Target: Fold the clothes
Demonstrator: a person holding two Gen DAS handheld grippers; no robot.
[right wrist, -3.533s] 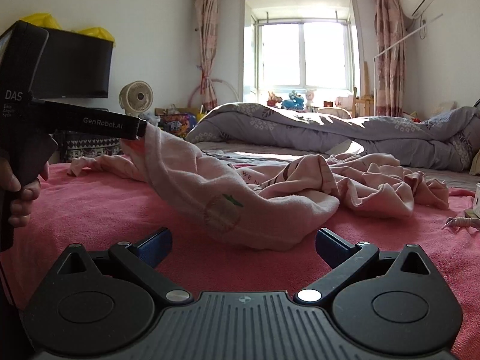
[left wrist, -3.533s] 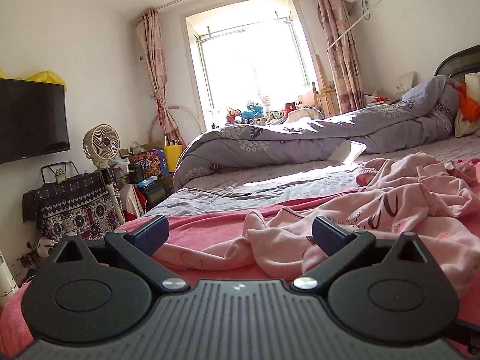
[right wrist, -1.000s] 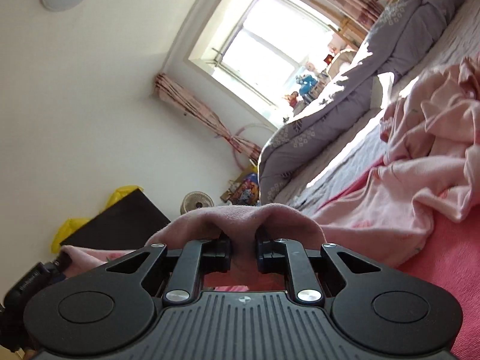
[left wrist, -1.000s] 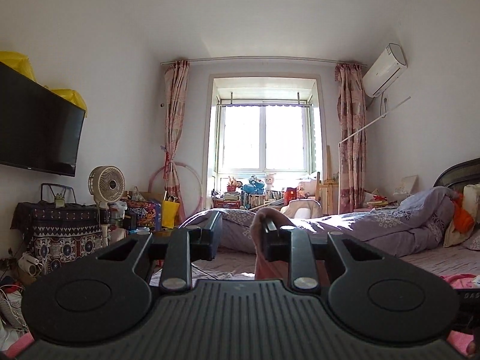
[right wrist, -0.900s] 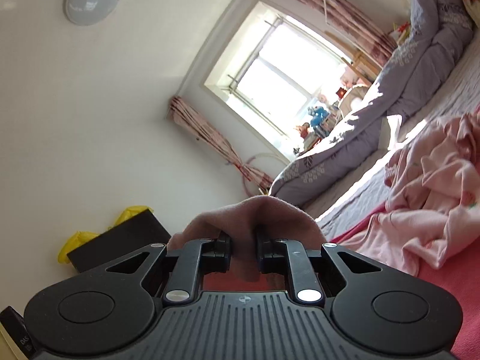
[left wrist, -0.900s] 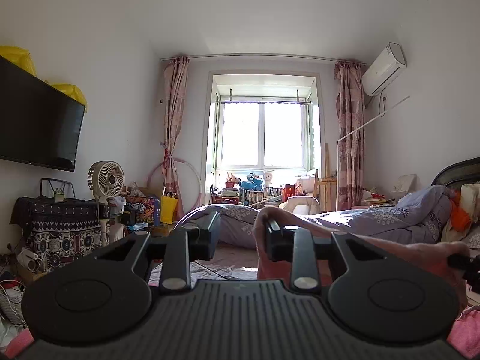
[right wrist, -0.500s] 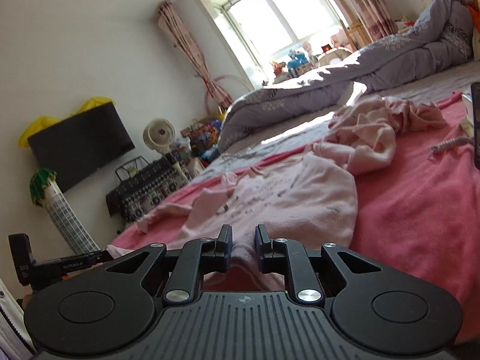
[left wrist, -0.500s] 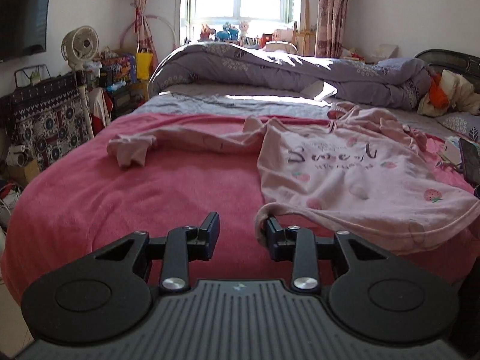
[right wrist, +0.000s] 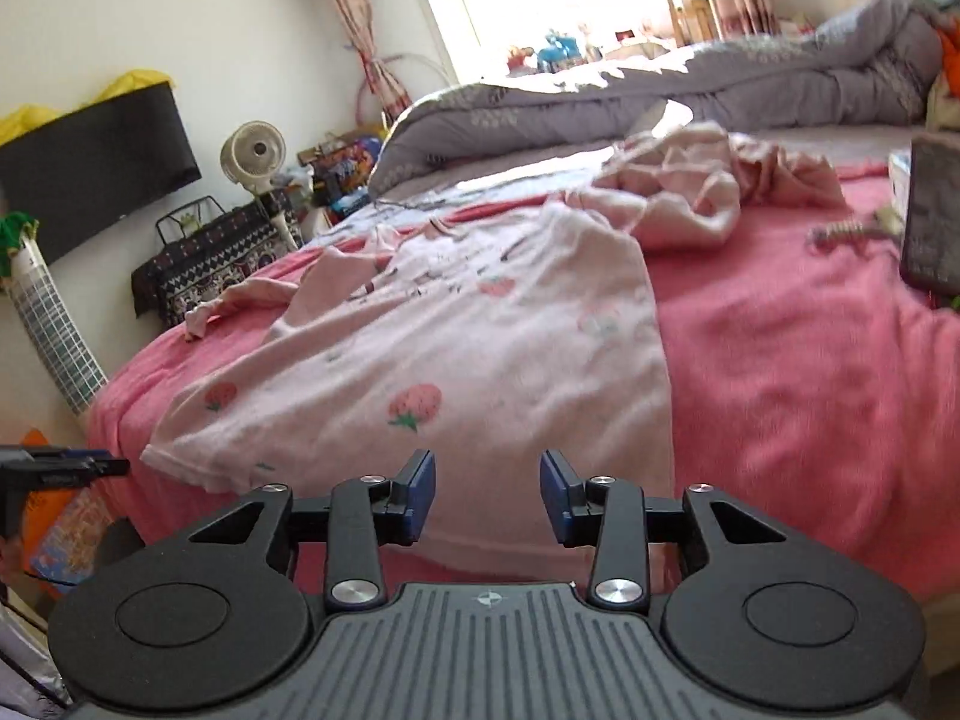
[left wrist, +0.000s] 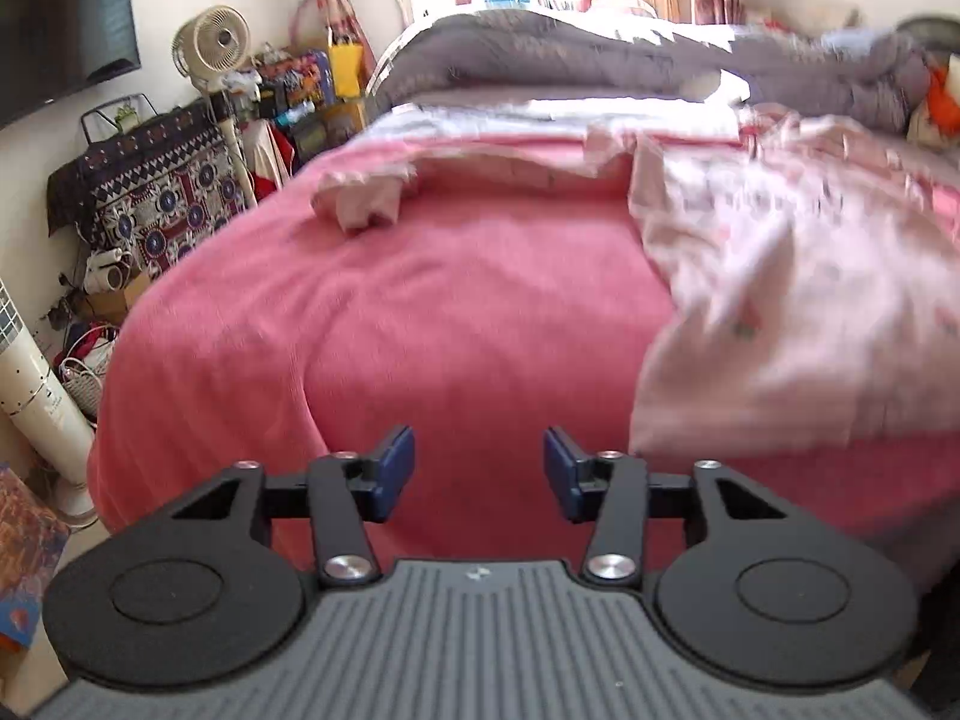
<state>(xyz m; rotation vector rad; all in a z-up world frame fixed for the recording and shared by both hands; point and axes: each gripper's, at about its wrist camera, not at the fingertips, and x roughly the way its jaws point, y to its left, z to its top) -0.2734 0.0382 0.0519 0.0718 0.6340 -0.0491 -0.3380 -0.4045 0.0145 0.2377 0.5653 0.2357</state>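
Both the left gripper (left wrist: 479,468) and right gripper (right wrist: 486,495) are opening with nothing pinched, the pink strawberry-print top (right wrist: 432,348) apparently lying flat mid-frame on the red blanket (right wrist: 798,372).

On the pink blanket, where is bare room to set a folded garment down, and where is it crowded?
Free: the pink blanket left of the strawberry-print top, below its outstretched sleeve; also the strip between the top's right edge and the dark object. Crowded: the crumpled pink garment and grey duvet behind.
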